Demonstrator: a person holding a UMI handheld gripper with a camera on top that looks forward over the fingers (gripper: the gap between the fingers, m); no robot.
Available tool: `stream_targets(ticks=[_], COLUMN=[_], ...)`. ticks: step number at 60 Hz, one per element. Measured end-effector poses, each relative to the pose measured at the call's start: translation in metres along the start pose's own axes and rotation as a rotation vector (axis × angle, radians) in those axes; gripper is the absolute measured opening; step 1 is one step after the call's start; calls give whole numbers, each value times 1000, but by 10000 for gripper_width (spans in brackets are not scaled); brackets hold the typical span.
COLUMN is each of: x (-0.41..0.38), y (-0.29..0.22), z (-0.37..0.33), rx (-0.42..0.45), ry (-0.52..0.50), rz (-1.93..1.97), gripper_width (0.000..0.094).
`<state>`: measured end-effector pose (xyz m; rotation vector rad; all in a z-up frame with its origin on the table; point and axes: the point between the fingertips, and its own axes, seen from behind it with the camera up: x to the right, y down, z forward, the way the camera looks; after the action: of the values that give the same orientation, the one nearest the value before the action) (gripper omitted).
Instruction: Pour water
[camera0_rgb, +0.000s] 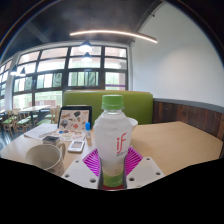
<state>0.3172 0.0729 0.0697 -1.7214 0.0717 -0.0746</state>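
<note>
We read one mark only: a red "if" logo on the white label of the bottle (113, 143), which has a green cap and stands on the table. The smaller print beneath that logo is too fine for us to make out. Behind the bottle we see a standing card (75, 120) with coloured pictures on it, but we cannot read any of its lettering.
</note>
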Motion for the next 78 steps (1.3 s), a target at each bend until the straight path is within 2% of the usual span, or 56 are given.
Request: stream_targets(ticks=[6, 11, 14, 15, 30, 33, 40, 44, 45, 48, 56, 69, 78], x=[13, 12, -1, -16, -16, -16, -12, -9, -10, -11, -24, -54, -88], y=[17, 13, 26, 22, 22, 21, 21, 23, 21, 16, 9, -8, -7], z=[5, 7, 0, -16, -15, -15, -17, -26, -29, -38, -83, -197, -263], rx=[-44, -44, -111, -108, -104, -102, -95, -104, -94, -74, -89, -116, -146], ry=[6, -13, -25, -22, -31, -24, 19, 34, 32, 34, 33, 95, 91], rz=[-28, -4, 16, 15, 7, 8, -11, -12, -10, -4, 49, -11, -21], gripper_width=[265, 265, 264, 264, 267, 305, 513, 833, 856, 796, 805, 807, 812])
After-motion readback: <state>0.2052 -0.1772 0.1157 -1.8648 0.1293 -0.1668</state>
